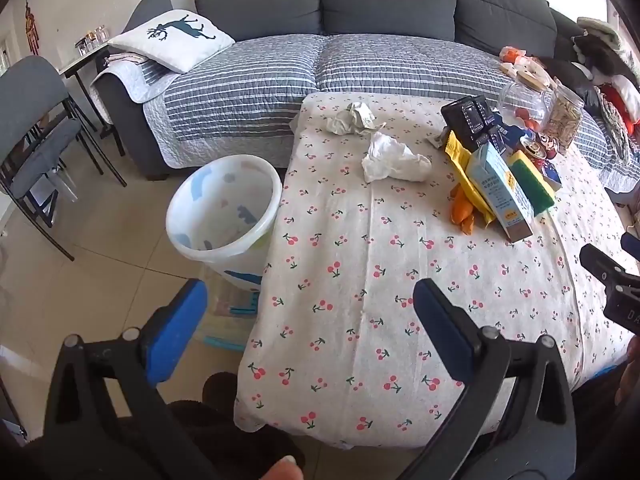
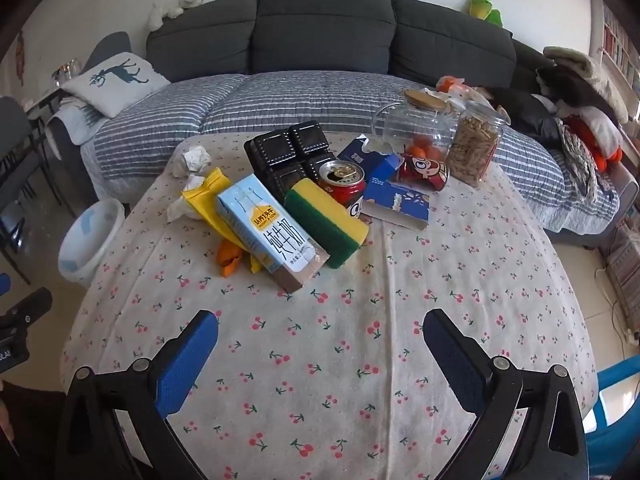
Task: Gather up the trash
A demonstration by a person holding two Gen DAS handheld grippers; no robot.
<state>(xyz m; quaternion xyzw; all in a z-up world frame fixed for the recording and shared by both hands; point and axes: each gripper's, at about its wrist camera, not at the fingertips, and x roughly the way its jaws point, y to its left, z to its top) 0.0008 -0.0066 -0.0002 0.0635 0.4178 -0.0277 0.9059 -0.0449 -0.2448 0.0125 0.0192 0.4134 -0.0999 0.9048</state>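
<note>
A table under a cherry-print cloth carries the litter. Two crumpled white tissues lie near its far left. In the middle sit a light-blue milk carton, a yellow wrapper, orange peel, a yellow-green sponge, a red can, a second red can on its side, a blue box and a black plastic tray. A white bin stands on the floor left of the table. My left gripper and right gripper hover open over the near edge, holding nothing.
Two glass jars stand at the table's far right. A grey sofa with a striped cover runs behind, with a deer cushion. Folding chairs stand at the left. A blue stool sits near right.
</note>
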